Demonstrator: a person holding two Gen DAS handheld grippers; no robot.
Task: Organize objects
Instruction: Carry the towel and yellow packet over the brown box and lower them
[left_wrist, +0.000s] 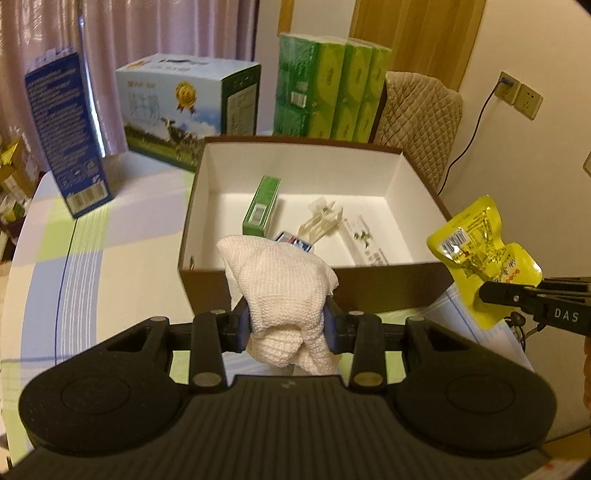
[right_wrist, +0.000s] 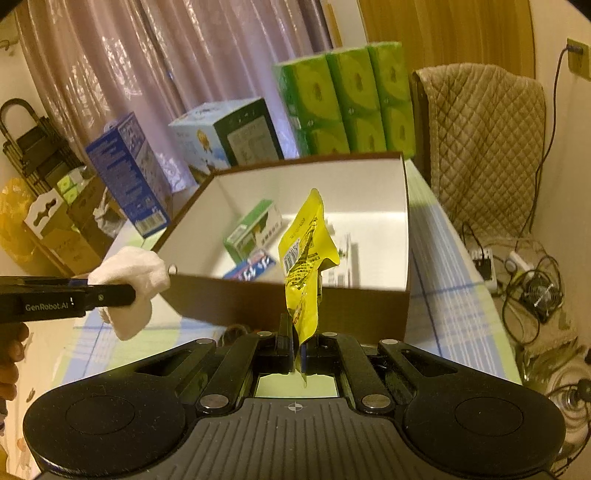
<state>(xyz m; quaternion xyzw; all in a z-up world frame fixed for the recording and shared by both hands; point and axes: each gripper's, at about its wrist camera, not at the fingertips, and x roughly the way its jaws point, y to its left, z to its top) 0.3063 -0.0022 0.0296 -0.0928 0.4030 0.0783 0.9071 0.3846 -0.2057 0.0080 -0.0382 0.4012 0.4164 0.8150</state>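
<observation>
My left gripper is shut on a crumpled white cloth, held just before the near wall of the brown box. The same cloth shows at the left in the right wrist view. My right gripper is shut on a yellow snack pouch, upright in front of the box. That pouch appears at the right in the left wrist view. Inside the white-lined box lie a green carton, a blue-and-white tube box, a white plastic clip and a long white packet.
Behind the box stand a blue carton, a milk case and a green tissue pack on the checked tablecloth. A quilted chair back is at the right, with cables and a power strip on the floor. A white sheet lies by the box.
</observation>
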